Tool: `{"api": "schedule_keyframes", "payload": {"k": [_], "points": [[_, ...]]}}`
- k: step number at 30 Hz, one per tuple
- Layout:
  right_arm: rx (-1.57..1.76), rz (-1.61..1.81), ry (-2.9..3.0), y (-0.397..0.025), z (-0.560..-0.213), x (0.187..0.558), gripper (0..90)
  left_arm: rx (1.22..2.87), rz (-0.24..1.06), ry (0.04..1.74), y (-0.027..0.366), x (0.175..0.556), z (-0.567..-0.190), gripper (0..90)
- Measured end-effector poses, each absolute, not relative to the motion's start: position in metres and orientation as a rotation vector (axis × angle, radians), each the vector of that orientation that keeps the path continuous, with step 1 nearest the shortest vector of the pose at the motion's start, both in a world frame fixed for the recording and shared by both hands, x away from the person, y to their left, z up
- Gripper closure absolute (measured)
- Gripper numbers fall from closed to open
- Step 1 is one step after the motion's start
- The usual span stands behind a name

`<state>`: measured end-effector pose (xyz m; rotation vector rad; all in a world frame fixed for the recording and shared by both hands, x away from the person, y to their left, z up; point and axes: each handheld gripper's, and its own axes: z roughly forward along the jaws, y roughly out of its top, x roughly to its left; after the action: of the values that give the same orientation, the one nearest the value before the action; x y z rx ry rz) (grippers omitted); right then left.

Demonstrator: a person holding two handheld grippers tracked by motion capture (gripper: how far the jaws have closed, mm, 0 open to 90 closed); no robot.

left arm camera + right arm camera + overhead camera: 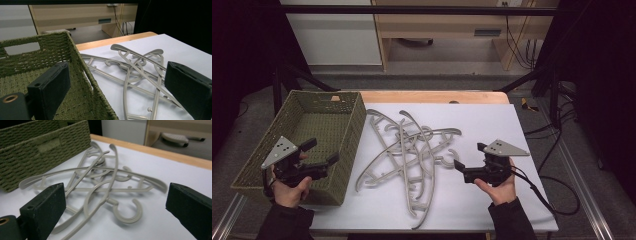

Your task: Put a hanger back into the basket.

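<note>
Overhead, a white table (492, 200) holds a green woven basket (347, 145) at its left and a tangled pile of grey plastic hangers (412, 150) at centre.
Both grippers are released and empty: the left gripper (323, 151) hovers over the basket's near corner, the right gripper (469, 161) just beside the pile. Likely step: approach; next, close on one hanger's hook (128, 212).

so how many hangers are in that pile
About 4, tangled so the count is unsure. All lie crossed in one pile of hangers on the white sheet, right of the basket.
</note>
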<state>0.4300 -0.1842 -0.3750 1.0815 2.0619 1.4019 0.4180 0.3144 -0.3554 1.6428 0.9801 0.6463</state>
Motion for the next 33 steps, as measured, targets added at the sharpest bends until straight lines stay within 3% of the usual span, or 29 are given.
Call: {"api": "schedule_keyframes", "payload": {"k": [12, 21, 28, 33], "points": [[1.085, 1.304, 2.222, -0.143, -0.401, 0.434, 8.1, 1.649, 0.650, 0.979, 0.314, 0.418, -0.356, 6.0], [1.160, 1.193, 2.363, -0.118, -0.437, 0.440, 22.8, 1.652, 0.650, 0.976, 0.313, 0.418, -0.356, 6.0], [1.213, 1.112, 2.409, -0.107, -0.459, 0.445, 29.1, 1.657, 0.649, 0.975, 0.312, 0.418, -0.356, 6.1], [1.239, 1.104, 2.415, -0.104, -0.465, 0.447, 40.8, 1.665, 0.647, 0.974, 0.310, 0.419, -0.357, 6.1]]}}
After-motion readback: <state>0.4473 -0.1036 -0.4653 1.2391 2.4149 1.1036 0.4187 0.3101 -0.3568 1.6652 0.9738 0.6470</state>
